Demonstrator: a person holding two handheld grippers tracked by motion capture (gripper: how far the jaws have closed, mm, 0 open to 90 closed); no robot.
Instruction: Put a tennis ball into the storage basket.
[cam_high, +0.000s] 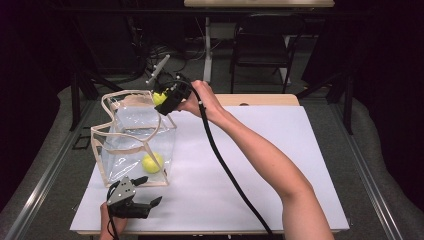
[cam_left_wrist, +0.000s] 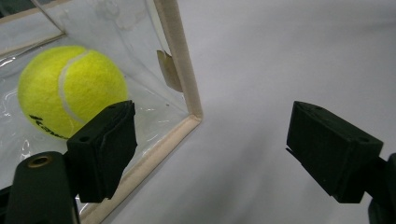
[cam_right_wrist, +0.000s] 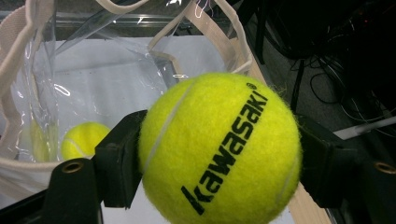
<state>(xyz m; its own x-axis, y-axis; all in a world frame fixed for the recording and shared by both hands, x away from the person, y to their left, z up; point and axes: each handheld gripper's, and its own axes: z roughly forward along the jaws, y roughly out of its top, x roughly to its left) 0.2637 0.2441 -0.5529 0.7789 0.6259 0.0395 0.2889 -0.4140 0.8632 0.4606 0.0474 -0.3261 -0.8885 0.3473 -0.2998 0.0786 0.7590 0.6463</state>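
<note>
A clear plastic bag (cam_high: 134, 145) with cream fabric edging stands open on the white table. One yellow tennis ball (cam_high: 152, 162) lies on its floor near the front right corner; the same ball (cam_left_wrist: 70, 91) shows through the bag wall in the left gripper view, and again (cam_right_wrist: 84, 139) deep in the bag. My right gripper (cam_high: 162, 99) hovers over the bag's back rim, shut on a second tennis ball (cam_right_wrist: 219, 149) marked KAWASAKI. My left gripper (cam_high: 152, 192) rests at the table's front left, open, its jaws astride the bag's bottom corner (cam_left_wrist: 194, 116) without touching it.
The white table top (cam_high: 250, 150) stretches free to the right of the bag. A black cable (cam_high: 225, 165) trails from the right gripper across the table. A dark folding chair (cam_high: 262, 45) and a desk leg stand beyond the far edge.
</note>
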